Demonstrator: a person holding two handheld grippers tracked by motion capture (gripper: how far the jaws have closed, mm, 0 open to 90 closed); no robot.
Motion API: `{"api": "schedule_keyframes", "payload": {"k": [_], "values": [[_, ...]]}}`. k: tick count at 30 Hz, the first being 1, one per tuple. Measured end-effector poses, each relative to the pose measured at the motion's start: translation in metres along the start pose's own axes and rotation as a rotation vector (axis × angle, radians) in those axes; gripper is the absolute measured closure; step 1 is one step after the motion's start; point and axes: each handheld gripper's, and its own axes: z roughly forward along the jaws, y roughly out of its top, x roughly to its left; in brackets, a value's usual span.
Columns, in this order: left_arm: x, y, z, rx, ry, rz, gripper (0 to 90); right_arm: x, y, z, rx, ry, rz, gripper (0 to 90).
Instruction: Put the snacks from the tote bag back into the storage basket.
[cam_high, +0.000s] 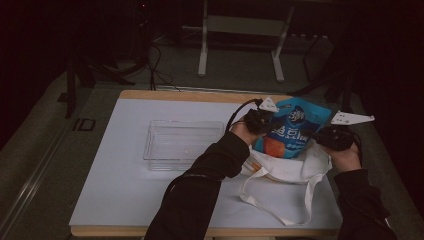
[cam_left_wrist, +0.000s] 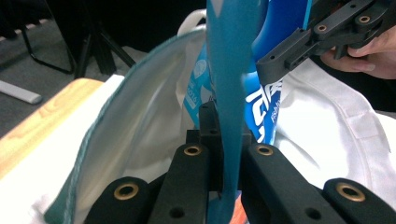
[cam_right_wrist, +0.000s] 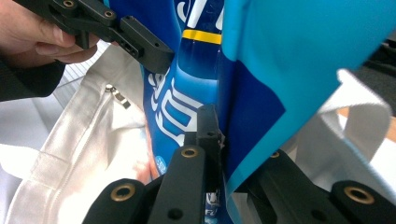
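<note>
**Both grippers pinching the snack bag over the tote**

I have my left gripper (cam_high: 261, 119) clamped on one edge of the glossy blue plastic snack bag (cam_high: 292, 131), and my right gripper (cam_high: 331, 136) clamped on the opposite edge. The bag hangs between them, upright, its lower end inside the mouth of the white cloth tote bag (cam_high: 285, 170). A clear plastic tray (cam_high: 182, 145) sits beyond my left gripper.

Left tool (cam_left_wrist: 229, 154) pinches the thin edge of the blue packet (cam_left_wrist: 232, 93), jaws tight either side of it. Behind, the white bag (cam_left_wrist: 140, 130) gapes open on the bench (cam_left_wrist: 42, 116). Top right, the other tool (cam_left_wrist: 299, 46) grips the packet too, a hand (cam_left_wrist: 369, 53) behind it.
</note>
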Motion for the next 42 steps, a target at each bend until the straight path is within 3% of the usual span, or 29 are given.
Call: {"api": "schedule_keyframes", "payload": {"k": [11, 23, 31, 35, 42], "values": [[-0.008, 0.027, -0.024, -0.031, -0.01, 0.058, 90.0, 0.007, 0.025, -0.024, -0.041, 0.014, -0.04, 87.9], [-0.012, 0.047, -0.055, -0.055, -0.03, 0.081, 90.0, 0.021, 0.055, -0.039, -0.065, 0.031, -0.092, 88.1], [-0.016, 0.051, -0.086, -0.083, -0.044, 0.085, 90.0, 0.035, 0.075, -0.042, -0.089, 0.076, -0.128, 88.5], [-0.014, 0.049, -0.102, -0.1, -0.071, 0.063, 90.0, 0.043, 0.082, -0.04, -0.101, 0.107, -0.142, 88.5], [-0.013, 0.043, -0.125, -0.093, -0.055, 0.073, 90.0, 0.055, 0.095, -0.028, -0.098, 0.149, -0.168, 88.5]]}}
